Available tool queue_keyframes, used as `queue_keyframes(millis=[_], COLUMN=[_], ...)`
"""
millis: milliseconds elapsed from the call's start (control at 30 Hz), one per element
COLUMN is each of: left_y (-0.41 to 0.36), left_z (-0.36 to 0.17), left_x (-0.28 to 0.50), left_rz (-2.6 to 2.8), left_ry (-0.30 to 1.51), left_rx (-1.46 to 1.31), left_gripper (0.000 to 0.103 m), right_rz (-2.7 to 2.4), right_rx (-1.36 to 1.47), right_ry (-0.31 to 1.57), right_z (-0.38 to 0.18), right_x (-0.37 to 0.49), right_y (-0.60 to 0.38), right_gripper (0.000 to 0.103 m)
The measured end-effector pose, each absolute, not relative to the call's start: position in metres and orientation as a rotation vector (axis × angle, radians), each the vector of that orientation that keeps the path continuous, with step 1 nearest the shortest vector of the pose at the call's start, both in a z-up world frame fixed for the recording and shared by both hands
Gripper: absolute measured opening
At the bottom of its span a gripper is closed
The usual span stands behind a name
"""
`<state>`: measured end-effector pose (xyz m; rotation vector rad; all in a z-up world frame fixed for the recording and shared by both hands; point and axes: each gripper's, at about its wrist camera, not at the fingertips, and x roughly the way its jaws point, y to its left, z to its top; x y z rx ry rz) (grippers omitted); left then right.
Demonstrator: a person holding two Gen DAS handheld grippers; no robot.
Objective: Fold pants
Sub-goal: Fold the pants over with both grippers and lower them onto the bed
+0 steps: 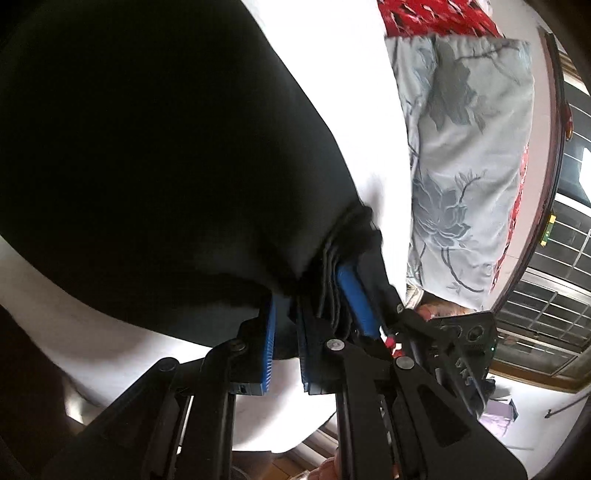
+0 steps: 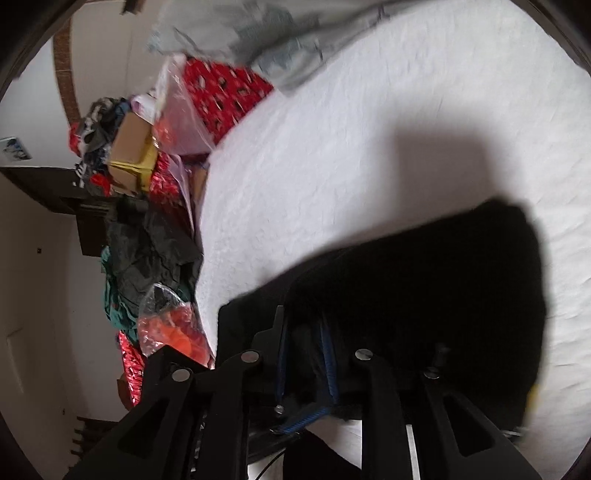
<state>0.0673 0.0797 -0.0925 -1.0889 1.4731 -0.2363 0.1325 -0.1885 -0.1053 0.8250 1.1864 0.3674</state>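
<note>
Right now two sets of tongs work on one pair of black pants (image 1: 147, 166), which is spread over a white bed (image 1: 369, 129). The left tongs (image 1: 286, 321) have their blue ribbed pads pressed onto dark cloth at the garment's near edge, pinching it. Just to their right in the left wrist view the right tongs (image 1: 354, 295) bite a bunched stack of folded black layers, so the two grips sit side by side, almost touching. From the right wrist view the right tongs (image 2: 306, 354) hold black fabric between two blue pads, and the pants (image 2: 443, 288) lie as a dark block on the bed (image 2: 369, 129), with a soft shadow on the sheet beyond them.

One pale pillow (image 1: 469, 155) with a grey flower print lies on the far right of the bed, clear of the pants. Beside it shows a red patterned cloth (image 1: 436, 18). Off the bed's left edge in the right wrist view rises a heap of clutter: one cardboard box (image 2: 131, 155), a red patterned bundle (image 2: 221, 96), dark crumpled clothing (image 2: 155, 243) and a clear plastic bag holding something orange (image 2: 170, 325). A barred window (image 1: 546, 288) shows at the far right of the left wrist view.
</note>
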Motion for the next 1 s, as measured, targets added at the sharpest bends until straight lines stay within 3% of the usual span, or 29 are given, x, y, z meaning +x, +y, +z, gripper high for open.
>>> queue_keyframes(millis=[133,167,300,500,833,900,933,1000], left_y=[0.085,0.083,0.055,0.011,-0.017,-0.023,-0.022,-0.022], left_z=[-0.073,-0.064,-0.045,-0.057,-0.069,-0.070,-0.070,-0.067], left_x=[0.075,0.076,0.080,0.096,0.110,0.113,0.113,0.113], left_rz=[-0.252,-0.269,-0.384,-0.371,-0.385,-0.378,-0.373,-0.386], left_ry=[1.441,1.429,1.402,1.438,1.454,1.455,1.450,1.455], left_rx=[-0.982,-0.952,-0.828,-0.699,-0.603,-0.571,-0.560,-0.543], left_gripper=[0.010,0.012,0.055,0.057,0.058,0.057,0.039,0.014], right_rz=[0.379,0.398,0.445,0.368,0.214,0.202,0.190,0.168], right_rx=[0.829,0.836,0.931,1.199,1.432,1.446,1.441,1.432], right_ry=[1.141,1.112,0.976,0.967,0.914,0.906,0.914,0.910], right_z=[-0.088,-0.079,-0.051,-0.099,-0.150,-0.154,-0.157,-0.161], right_x=[0.120,0.114,0.070,0.025,0.031,0.034,0.036,0.038], right_y=[-0.192,-0.196,-0.232,-0.275,-0.277,-0.278,-0.278,-0.280], right_gripper=[0.021,0.027,0.064,0.066,0.065,0.059,0.054,0.016])
